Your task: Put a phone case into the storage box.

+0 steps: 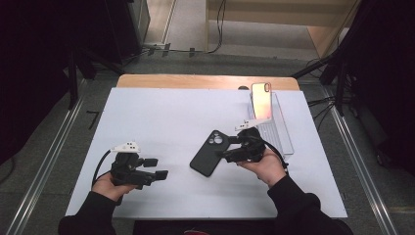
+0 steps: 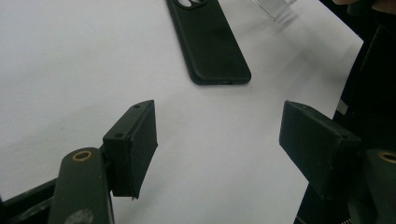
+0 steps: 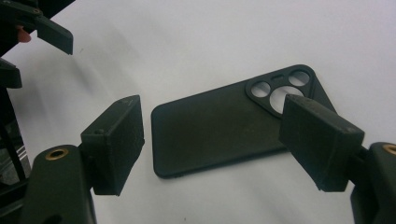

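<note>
I hold my right gripper (image 1: 234, 147) low over the white surface (image 1: 161, 117), its jaws spread with nothing pinched between them, and it points at the black phone case (image 1: 210, 152) lying flat just beside it. In my right gripper view the case (image 3: 219, 128) lies back-up between and beyond my two jaws, its camera cut-outs toward my right jaw, which covers part of that corner; I cannot tell whether that jaw touches it. The case rests near the middle of the surface, slightly to the right, its camera end pointing away from me and a little to the right. My left gripper (image 1: 159, 168) sits well apart from it on the left side of the surface, its jaws also spread and empty, aimed across toward the case. In my left gripper view the plain end of the case (image 2: 212, 44) lies ahead of the open jaws on bare white. Behind my right hand (image 1: 266, 166), a clear plastic stand (image 1: 279, 132) holds a phone (image 1: 261, 100) propped upright, its shiny back catching orange light.
</note>
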Tool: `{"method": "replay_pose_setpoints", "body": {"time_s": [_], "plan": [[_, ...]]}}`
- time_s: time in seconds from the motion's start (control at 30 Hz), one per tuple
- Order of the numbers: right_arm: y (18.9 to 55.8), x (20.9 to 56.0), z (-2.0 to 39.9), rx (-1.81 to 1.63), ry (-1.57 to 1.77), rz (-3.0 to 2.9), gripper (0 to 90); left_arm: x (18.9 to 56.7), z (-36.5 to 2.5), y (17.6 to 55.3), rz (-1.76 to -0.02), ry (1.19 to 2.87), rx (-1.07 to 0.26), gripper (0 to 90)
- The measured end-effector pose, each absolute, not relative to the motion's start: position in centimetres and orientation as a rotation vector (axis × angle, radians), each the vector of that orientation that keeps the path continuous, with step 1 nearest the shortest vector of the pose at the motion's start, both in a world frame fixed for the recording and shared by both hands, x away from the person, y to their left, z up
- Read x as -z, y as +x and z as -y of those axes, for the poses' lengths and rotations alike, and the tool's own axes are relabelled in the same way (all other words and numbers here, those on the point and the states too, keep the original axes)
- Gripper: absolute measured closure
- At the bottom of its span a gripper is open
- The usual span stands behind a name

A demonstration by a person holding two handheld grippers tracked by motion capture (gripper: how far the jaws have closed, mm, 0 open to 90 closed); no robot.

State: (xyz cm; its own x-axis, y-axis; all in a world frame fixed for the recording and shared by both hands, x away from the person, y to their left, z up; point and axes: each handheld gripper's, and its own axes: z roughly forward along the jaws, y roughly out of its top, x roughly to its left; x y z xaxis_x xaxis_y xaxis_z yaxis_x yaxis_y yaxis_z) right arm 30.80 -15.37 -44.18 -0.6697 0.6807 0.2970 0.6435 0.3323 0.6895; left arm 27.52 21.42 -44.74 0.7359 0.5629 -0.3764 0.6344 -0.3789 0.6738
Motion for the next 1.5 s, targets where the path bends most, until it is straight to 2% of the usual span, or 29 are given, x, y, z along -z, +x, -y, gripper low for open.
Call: {"method": "replay_pose_setpoints", "body": {"time_s": [0.7, 0.93, 1.0, 1.13, 1.2, 1.5], "plan": [[34.5, 45.3, 10.7, -1.249, 1.221, -2.619, 22.6, 44.8, -22.1, 27.0, -0.926, 2.074, 0.087, 27.9], [35.4, 46.3, 9.5, -1.227, 1.259, -2.661, 42.5, 44.8, -22.0, 27.0, -0.926, 2.071, 0.089, 27.9], [35.6, 46.6, 9.0, -1.226, 1.242, -2.686, 51.5, 44.8, -22.0, 26.9, -0.921, 2.076, 0.087, 27.9], [35.7, 47.2, 8.3, -1.241, 1.203, -2.719, 79.8, 44.8, -22.0, 26.9, -0.922, 2.077, 0.087, 27.9], [35.8, 47.5, 8.0, -1.231, 1.201, -2.743, 87.4, 44.9, -22.0, 26.9, -0.922, 2.075, 0.090, 27.9], [35.6, 49.1, 6.7, -1.153, 1.180, -2.799, 87.4, 44.9, -21.9, 27.0, -0.916, 2.084, 0.089, 27.9]]}}
